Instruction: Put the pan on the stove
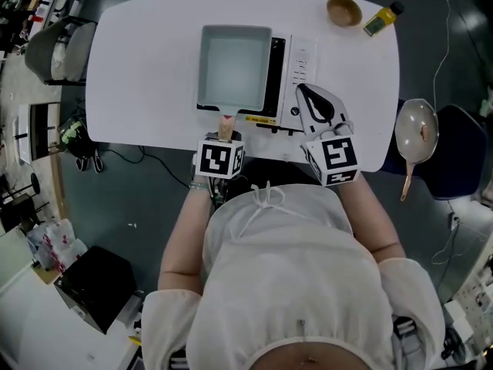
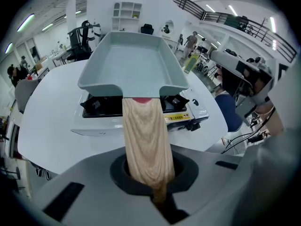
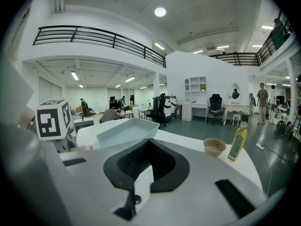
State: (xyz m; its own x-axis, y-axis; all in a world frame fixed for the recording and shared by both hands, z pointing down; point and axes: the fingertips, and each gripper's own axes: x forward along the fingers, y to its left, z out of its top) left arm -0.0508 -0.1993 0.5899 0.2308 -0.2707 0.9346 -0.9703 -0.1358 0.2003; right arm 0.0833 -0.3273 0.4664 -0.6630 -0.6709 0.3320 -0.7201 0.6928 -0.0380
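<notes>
**Pan set over the burner**

The left gripper [image 2: 159, 200] is clamped tight on the pale wooden handle [image 2: 146, 140] of a grey-blue rectangular metal pan [image 2: 134, 65], which sits over the burner of the white tabletop gas stove [image 1: 299, 68]. The right gripper [image 3: 133, 200] is closed on nothing. Rigid and probably front-heavy, the pan looks best carried by that handle. In view are two pans, counting a round steel frying pan [image 1: 417, 132] off the white table [image 1: 139, 68], plus one stove, one wooden bowl [image 1: 343, 10] and one yellow oil bottle [image 1: 383, 18].

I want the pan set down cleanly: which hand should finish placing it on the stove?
Left. The left gripper is shut on the wooden handle of the pan, which is over the stove. The right gripper is empty, above the stove's control panel.
</notes>
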